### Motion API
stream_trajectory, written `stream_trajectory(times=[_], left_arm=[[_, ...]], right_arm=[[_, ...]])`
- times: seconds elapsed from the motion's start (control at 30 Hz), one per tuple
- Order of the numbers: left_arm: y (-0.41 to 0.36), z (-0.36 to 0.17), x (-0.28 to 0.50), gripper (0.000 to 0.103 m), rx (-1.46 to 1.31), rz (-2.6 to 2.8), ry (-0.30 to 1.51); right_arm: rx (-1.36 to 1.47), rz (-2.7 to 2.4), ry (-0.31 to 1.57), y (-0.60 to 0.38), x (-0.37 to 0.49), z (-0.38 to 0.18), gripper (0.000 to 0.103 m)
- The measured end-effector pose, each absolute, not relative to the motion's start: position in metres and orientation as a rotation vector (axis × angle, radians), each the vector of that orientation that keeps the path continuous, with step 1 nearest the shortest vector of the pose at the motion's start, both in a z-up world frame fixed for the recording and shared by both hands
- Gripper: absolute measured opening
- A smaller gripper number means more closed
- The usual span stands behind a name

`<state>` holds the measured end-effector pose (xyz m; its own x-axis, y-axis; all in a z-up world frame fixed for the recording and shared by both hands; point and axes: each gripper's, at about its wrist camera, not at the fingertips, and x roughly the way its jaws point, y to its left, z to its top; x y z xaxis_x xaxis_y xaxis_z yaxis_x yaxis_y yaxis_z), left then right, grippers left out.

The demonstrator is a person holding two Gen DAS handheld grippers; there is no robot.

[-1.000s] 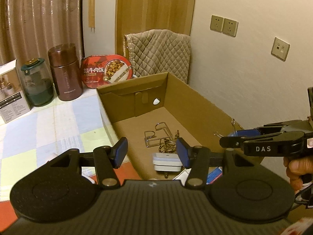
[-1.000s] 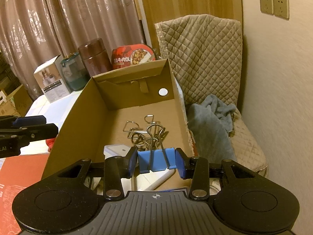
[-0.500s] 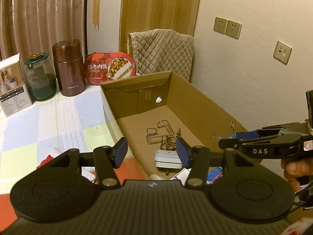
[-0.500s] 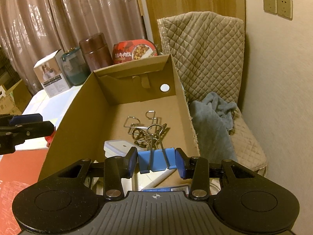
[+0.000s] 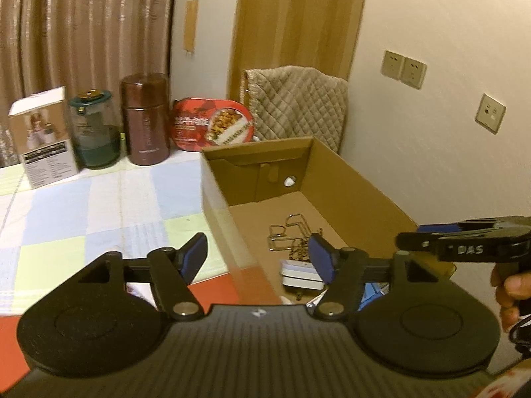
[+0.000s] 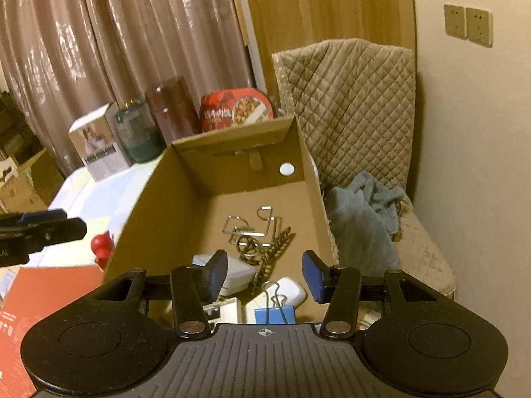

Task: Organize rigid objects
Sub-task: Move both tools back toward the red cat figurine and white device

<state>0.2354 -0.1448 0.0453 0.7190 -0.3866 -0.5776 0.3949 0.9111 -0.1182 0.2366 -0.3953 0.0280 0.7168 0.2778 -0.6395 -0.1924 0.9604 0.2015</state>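
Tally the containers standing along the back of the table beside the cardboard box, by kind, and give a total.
White printed carton: 1
Green glass jar: 1
Brown canister: 1
Red meal tray, propped on edge: 1
Total: 4

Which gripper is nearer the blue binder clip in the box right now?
Right. The right gripper, jaws just opened and empty, hangs directly above the blue binder clip lying in the cardboard box. The left gripper, also open, sits off at the box's left wall.
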Motion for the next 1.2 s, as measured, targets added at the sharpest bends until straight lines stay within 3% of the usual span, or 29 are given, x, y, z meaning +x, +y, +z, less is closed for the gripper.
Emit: stream_trajectory(times=[0.3, 0.6, 0.9, 1.2], left_arm=[[-0.093, 0.075, 0.217, 0.085, -0.018, -0.326, 0.621], [-0.019, 0.109, 0.192, 0.099, -0.015, -0.185, 0.569], [0.039, 0.105, 0.168, 0.101, -0.024, -0.086, 0.557], [0.069, 0.067, 0.169, 0.101, -0.019, -0.020, 0.597]], right_arm=[[0.138, 0.299, 0.658, -0.375, 0.208, 0.074, 0.054], [0.133, 0.408, 0.565, -0.316, 0.178, 0.116, 0.067], [0.110, 0.519, 0.556, -0.247, 0.161, 0.118, 0.070], [0.075, 0.575, 0.637, -0.193, 0.163, 0.072, 0.070]])
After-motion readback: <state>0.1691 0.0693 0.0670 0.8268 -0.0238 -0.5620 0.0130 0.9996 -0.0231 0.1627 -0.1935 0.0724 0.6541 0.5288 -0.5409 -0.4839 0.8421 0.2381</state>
